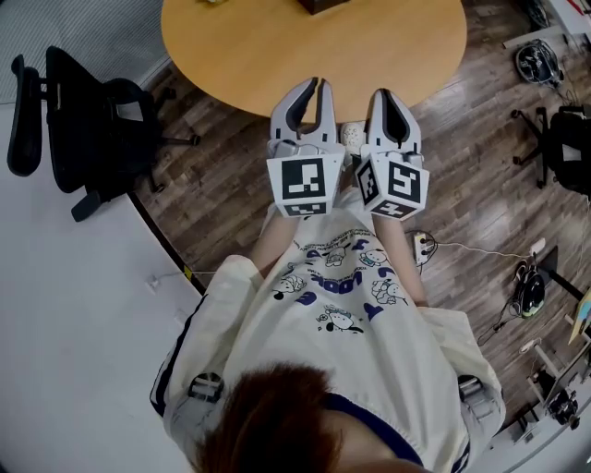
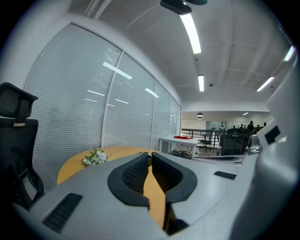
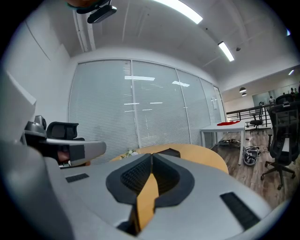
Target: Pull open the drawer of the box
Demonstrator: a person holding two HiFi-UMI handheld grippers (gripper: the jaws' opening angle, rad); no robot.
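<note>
Well beyond left gripper [image 1: 314, 86] and right gripper [image 1: 389, 95] lies the box [image 1: 322, 5].

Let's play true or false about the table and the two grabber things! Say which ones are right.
1. The left hand-held gripper and the right hand-held gripper hold nothing. True.
2. The table is square. False: it is round.
3. One hand-held gripper is touching the box. False: both are apart from it, and the box sits on the far side of the table.
4. There are flowers on the table. True.
5. The chair is red. False: it is black.
</note>
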